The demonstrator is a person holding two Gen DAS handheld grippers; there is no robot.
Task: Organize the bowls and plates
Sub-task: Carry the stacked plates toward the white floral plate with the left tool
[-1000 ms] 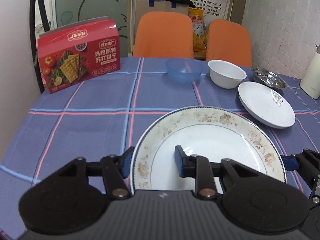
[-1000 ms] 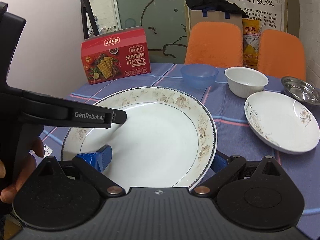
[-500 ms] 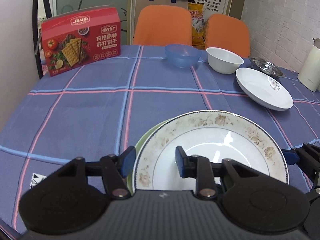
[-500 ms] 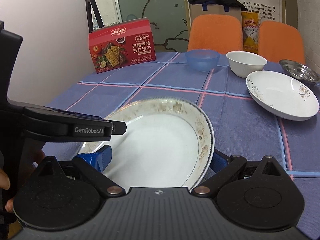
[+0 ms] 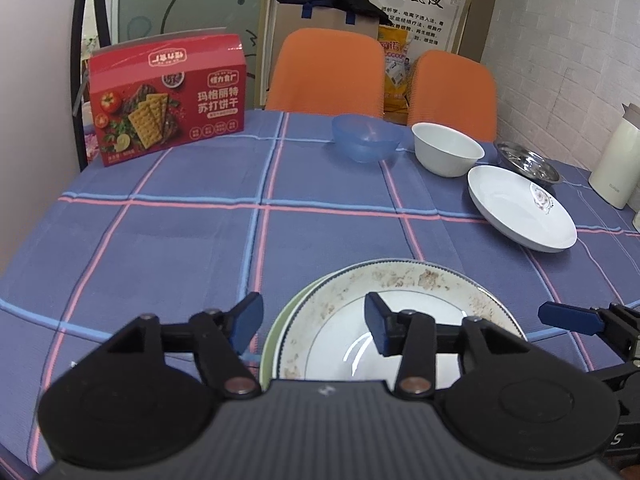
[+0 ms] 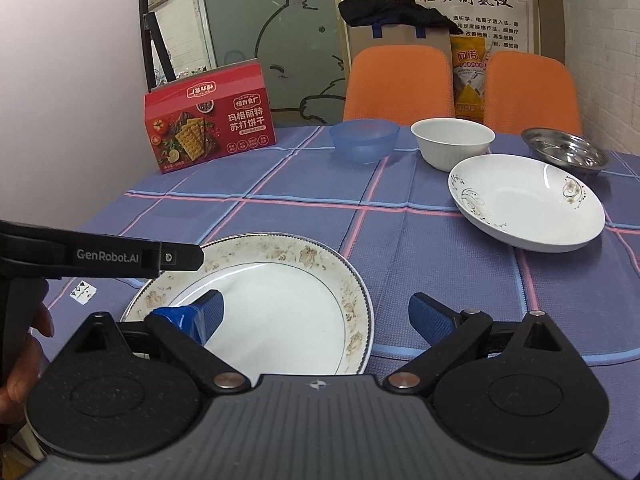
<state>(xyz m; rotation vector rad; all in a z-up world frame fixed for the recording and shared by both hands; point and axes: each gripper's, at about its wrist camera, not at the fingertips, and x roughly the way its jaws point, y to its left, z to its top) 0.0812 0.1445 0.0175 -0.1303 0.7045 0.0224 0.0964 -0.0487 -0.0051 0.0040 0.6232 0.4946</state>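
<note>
A floral-rimmed plate (image 5: 404, 300) lies on a green plate (image 5: 269, 346), of which only the left edge shows, at the table's near edge. My left gripper (image 5: 312, 324) straddles the floral plate's left rim. Its jaws are opening and the pads stand clear of the rim. In the right wrist view the same floral plate (image 6: 280, 312) has its right rim between the wide-spread fingers of my right gripper (image 6: 316, 316), which do not press on it. Further back stand a blue bowl (image 5: 366, 138), a white bowl (image 5: 446, 152), a steel bowl (image 5: 528, 160) and a white deep plate (image 5: 520, 212).
A red cracker box (image 5: 164, 108) stands at the back left of the checked tablecloth (image 5: 200, 220). A cream jug (image 5: 616, 164) is at the far right. Two orange chairs (image 5: 324, 72) stand behind the table. A hand (image 6: 24, 344) holds the left gripper's handle.
The floral plate came down from the air onto the green plate. My left gripper, shut on its rim before, has let go and spread its jaws. The right gripper stayed wide.
</note>
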